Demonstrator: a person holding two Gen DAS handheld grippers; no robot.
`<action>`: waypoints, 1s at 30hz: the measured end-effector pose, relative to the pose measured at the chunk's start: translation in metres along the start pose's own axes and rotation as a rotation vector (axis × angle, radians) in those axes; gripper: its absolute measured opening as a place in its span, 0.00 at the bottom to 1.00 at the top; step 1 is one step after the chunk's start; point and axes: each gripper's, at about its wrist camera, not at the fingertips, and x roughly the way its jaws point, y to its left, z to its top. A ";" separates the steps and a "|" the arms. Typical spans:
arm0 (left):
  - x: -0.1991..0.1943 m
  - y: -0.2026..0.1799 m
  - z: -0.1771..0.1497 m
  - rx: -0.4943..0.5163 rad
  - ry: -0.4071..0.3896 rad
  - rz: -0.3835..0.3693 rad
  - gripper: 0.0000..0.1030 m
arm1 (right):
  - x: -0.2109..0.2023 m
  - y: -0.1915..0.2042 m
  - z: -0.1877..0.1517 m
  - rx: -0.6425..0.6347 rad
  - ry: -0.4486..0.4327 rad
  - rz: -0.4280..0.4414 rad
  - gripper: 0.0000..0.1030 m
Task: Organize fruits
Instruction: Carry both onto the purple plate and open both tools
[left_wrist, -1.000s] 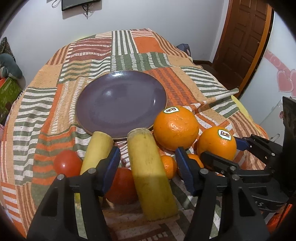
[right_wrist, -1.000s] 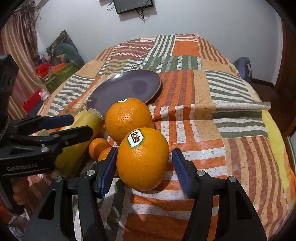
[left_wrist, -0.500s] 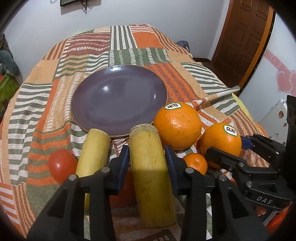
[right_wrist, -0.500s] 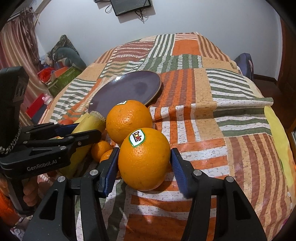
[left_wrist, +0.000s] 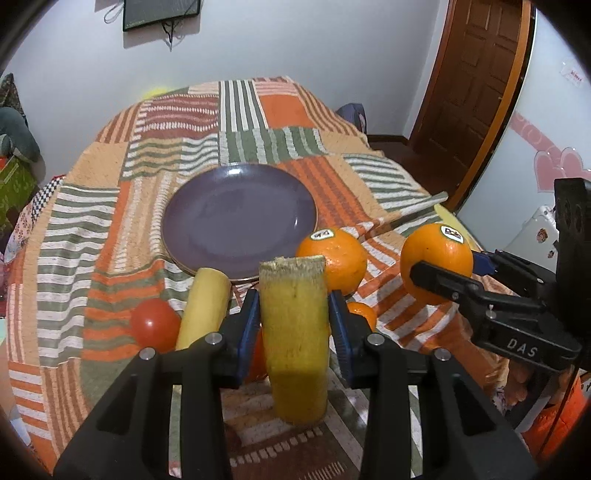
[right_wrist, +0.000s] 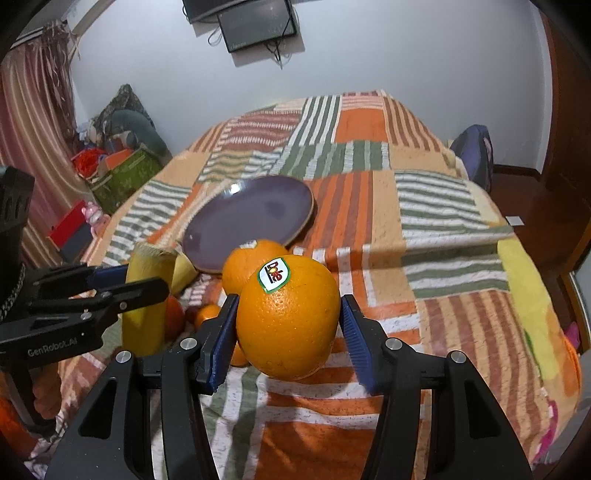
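My left gripper (left_wrist: 293, 321) is shut on a yellow banana piece (left_wrist: 295, 332) and holds it lifted above the bedspread. My right gripper (right_wrist: 288, 328) is shut on a large orange with a Dole sticker (right_wrist: 288, 317), also lifted; it shows in the left wrist view (left_wrist: 437, 254). A purple plate (left_wrist: 240, 218) lies ahead on the bed, empty. A second orange (left_wrist: 334, 254), a second banana piece (left_wrist: 205, 306), a red tomato (left_wrist: 153, 323) and a small mandarin (left_wrist: 364, 314) lie near the plate's front edge.
The striped patchwork bedspread (left_wrist: 92, 221) covers the bed. A wooden door (left_wrist: 476, 74) stands at the right. Boxes and clutter (right_wrist: 118, 173) sit on the floor at the left. A screen (right_wrist: 255, 22) hangs on the far wall.
Both grippers closed, the left on the banana piece and the right on the orange, and both have lifted their fruit off the bedspread.
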 end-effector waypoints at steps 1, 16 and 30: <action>-0.005 0.000 0.001 0.000 -0.009 0.002 0.36 | -0.003 0.002 0.002 -0.004 -0.009 -0.003 0.49; -0.059 0.009 0.026 -0.003 -0.157 0.037 0.36 | -0.029 0.020 0.036 -0.045 -0.131 0.001 0.49; -0.065 0.042 0.065 -0.012 -0.228 0.111 0.36 | -0.010 0.040 0.073 -0.124 -0.186 -0.014 0.49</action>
